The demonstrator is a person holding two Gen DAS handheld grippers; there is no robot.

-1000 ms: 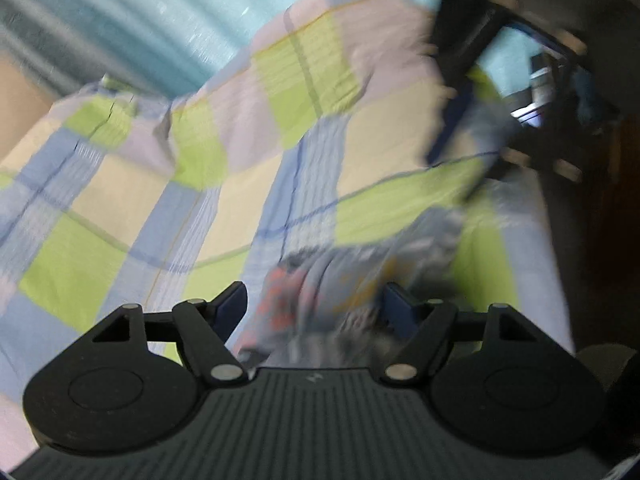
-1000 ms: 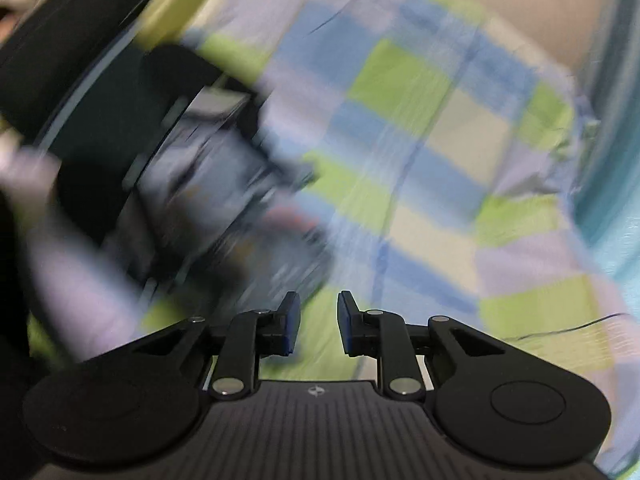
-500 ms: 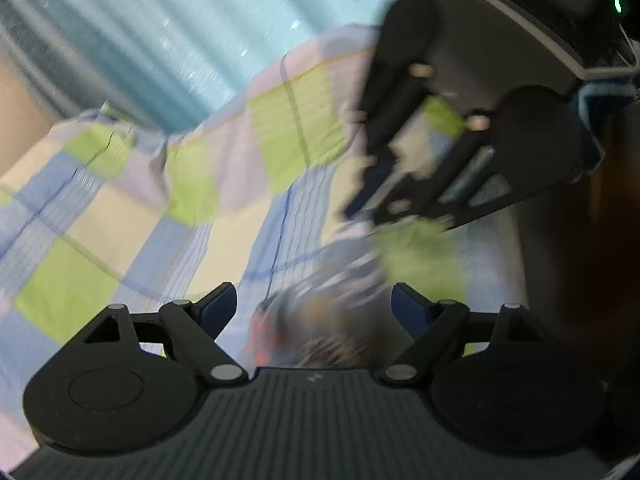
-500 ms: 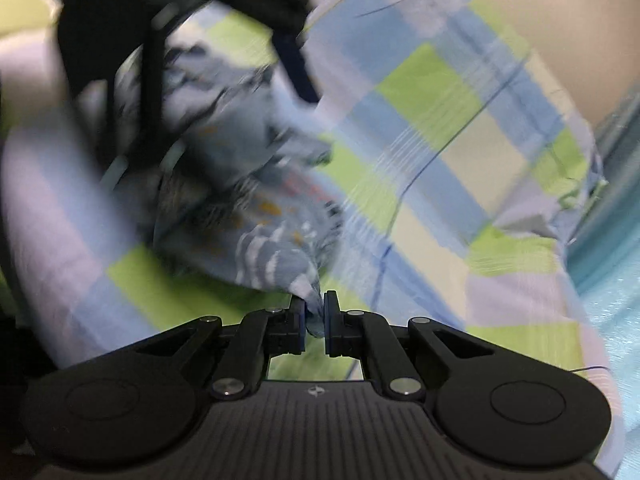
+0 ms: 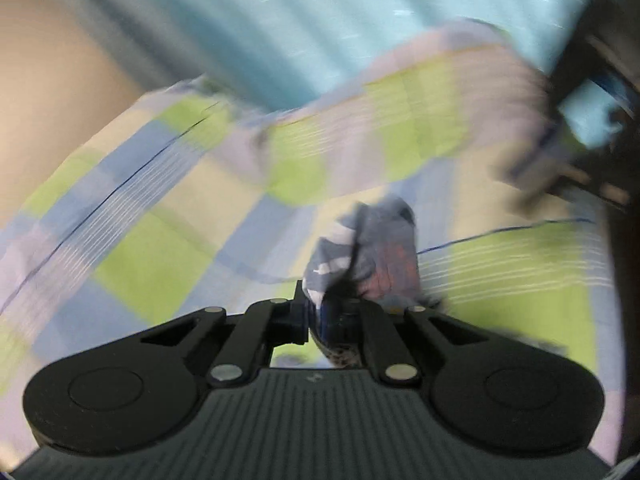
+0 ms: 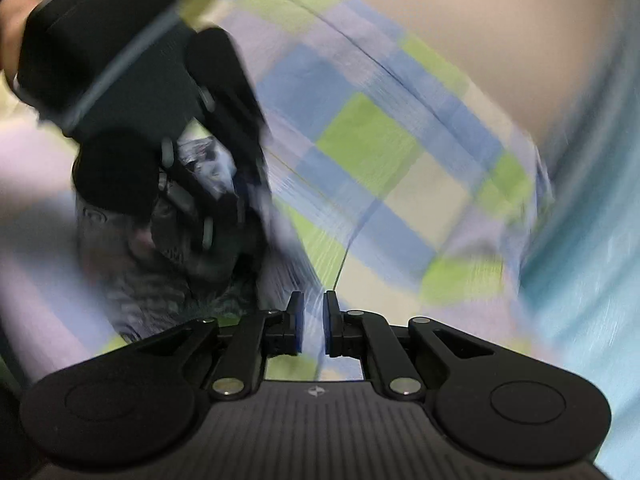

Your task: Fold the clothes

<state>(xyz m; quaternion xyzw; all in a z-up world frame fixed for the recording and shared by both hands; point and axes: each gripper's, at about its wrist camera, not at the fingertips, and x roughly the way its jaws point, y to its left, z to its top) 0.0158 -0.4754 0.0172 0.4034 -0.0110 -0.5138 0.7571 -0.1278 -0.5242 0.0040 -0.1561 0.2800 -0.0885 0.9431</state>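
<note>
Garment (image 5: 368, 256) — small blue-grey printed piece, bunched up, sitting at 12 o'clock right off the left tongs (image 5: 320, 312), w/ the checked bedsheet (image 5: 160, 264) underneath. Left tongs are clamped on a corner of it; cloth is wedged between the pads and spills up and out. Rest of the piece is a lump, not spread at all, so fold looks barely started imo.

Right tongs (image 6: 313, 320) — pads nearly together, narrow gap, and I can't tell if there's cloth in there. Only a pale blurred streak shows in the gap, could be a hem, could be the sheet behind. In the right view the left tool (image 6: 168, 128) is at 10 o'clock, very close, garment (image 6: 160, 272) hanging under it.

Risks from here:
- Both views are smeared, so things are moving fast. A fast pull on a thin corner grip could slip the cloth out of the left pads.
- If the right tongs have nothing, only one corner is held and the piece prob dangles twisted, no clean edge to fold on.
- Sheet is loose and rumpled; a low grab could pinch sheet along w/ garment and drag it.
- Tools are close together — crossing paths could knock them.
</note>
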